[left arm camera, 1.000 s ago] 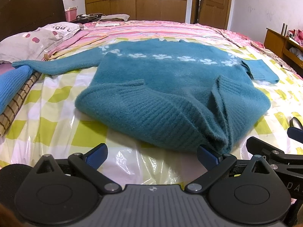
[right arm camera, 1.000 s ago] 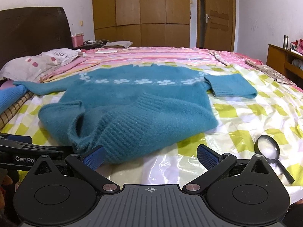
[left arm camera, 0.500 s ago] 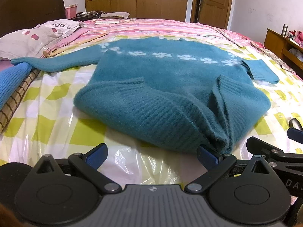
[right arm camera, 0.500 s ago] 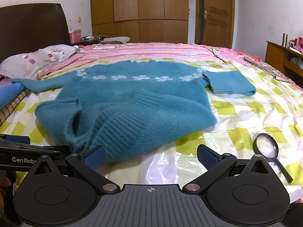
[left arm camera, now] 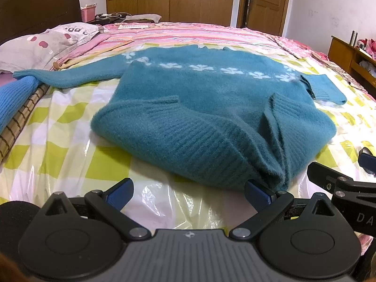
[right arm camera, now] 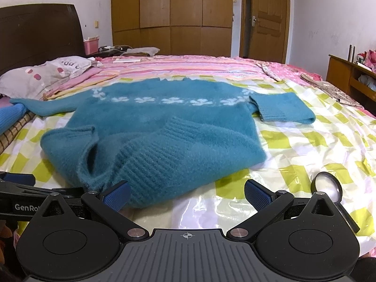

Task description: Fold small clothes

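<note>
A bed under glossy yellow-and-white checked plastic sheeting carries the fuzzy teal knitted sweater with white flowers, its hem folded up over the body. Nearest that hem, the left tool and right tool both gape wide, holding nothing. Only the right view shows, right of the sweater, a black-rimmed magnifying glass.

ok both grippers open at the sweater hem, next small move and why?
Probably reach the left gripper toward the outstretched left sleeve to fold it in. The teal sweater already has its hem doubled up and its right sleeve folded; both grippers are empty.
</note>
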`<state>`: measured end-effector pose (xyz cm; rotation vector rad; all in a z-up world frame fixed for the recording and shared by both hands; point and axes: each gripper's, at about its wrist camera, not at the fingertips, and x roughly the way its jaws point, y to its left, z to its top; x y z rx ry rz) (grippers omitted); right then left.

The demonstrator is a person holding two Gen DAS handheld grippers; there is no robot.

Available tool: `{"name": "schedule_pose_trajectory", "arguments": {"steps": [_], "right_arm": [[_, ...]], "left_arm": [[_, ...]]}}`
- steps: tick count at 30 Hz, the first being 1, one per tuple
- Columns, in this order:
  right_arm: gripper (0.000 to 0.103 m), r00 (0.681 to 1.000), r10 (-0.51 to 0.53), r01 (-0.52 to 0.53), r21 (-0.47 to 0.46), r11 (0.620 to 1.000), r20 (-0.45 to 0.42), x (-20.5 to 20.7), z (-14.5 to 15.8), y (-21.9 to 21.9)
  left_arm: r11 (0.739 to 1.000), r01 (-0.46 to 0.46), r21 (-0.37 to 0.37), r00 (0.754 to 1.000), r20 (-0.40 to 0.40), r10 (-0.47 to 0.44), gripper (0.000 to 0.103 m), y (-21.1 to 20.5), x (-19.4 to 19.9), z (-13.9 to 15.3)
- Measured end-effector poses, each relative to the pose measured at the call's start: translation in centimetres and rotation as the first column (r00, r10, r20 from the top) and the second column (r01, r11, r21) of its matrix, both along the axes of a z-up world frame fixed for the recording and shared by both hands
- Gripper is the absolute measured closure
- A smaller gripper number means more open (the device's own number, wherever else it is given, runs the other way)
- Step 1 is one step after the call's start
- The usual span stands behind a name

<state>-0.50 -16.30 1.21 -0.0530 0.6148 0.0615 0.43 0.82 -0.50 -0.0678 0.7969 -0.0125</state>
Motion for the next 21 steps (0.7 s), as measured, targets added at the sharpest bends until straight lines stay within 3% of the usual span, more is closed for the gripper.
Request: {"name": "schedule_pose_trajectory", "arguments": {"steps": [21], "right_arm": [[0.000,1.000,0.019,-0.019,-0.009,1.000,0.010,0.46,0.68,0.41]], "left_arm": [[0.999,-0.019,-0.026,1.000,0.019,0.020,0.000,0.63,0.04,0.44]]}}
